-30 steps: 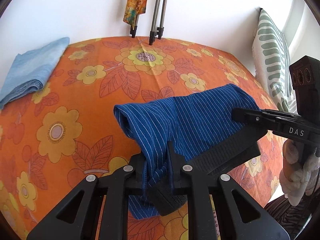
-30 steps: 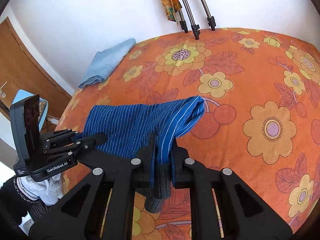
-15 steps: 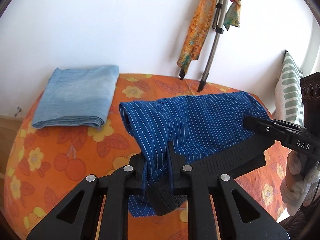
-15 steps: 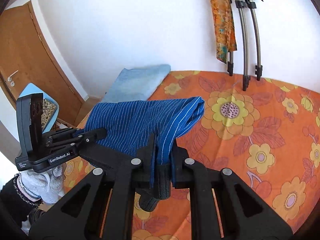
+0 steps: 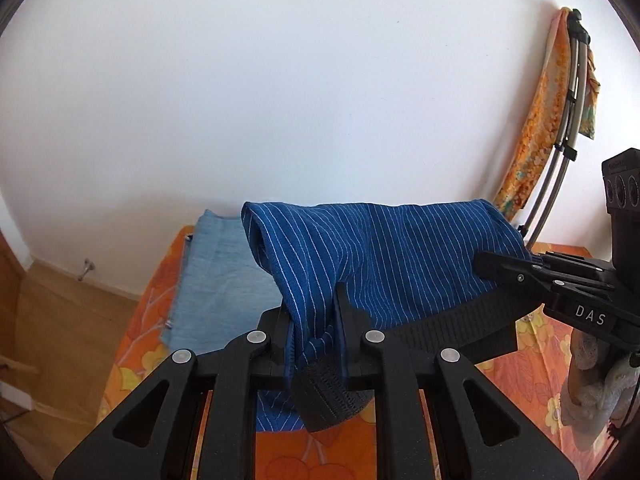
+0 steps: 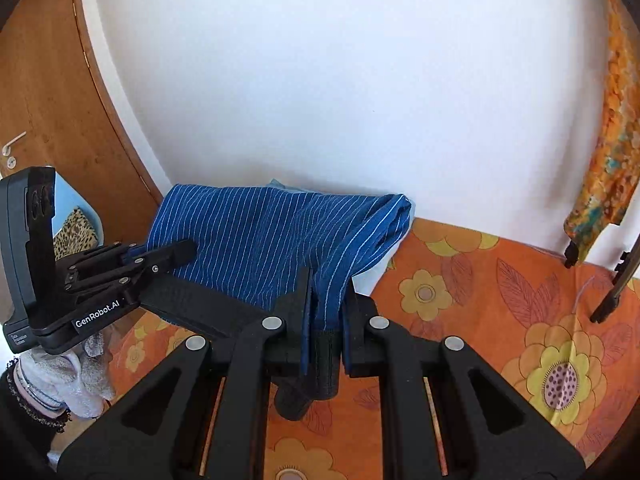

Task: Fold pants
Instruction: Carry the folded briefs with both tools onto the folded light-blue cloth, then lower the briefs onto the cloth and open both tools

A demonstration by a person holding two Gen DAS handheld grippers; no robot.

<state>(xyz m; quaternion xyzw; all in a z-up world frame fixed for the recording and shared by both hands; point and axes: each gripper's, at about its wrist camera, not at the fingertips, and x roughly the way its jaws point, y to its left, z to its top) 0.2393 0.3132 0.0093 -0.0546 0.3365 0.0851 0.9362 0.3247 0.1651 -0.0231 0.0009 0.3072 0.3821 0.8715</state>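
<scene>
Left wrist view: the left gripper (image 5: 314, 322) is clamped narrowly on one end of the folded blue pinstriped pants (image 5: 384, 256), cloth and black waistband (image 5: 332, 396) bunched between its jaws and hanging just below them; the bundle stretches to the right, where the right gripper (image 5: 486, 266) pinches its other end, a gloved hand (image 5: 588, 384) beneath. The pants are carried clear of the orange floral bedspread (image 5: 532, 364), in front of the folded light-blue garment (image 5: 216, 280) lying by the white wall (image 5: 280, 100). Right wrist view: the right gripper (image 6: 326, 312) is likewise closed tight on the striped cloth and waistband, the pants (image 6: 260, 240) spanning leftward to the left gripper (image 6: 182, 254), which grips the far end above a gloved hand (image 6: 72, 376); a wooden door (image 6: 52, 92) stands behind, a patterned scarf (image 6: 608, 140) hangs at the right. Step in hand, by judgement: the folding appears complete and the bundle is being carried toward the stack at the bed's head. The next move calls for lowering both ends level onto or beside the light-blue garment, then releasing both grips together so the fold does not slump
</scene>
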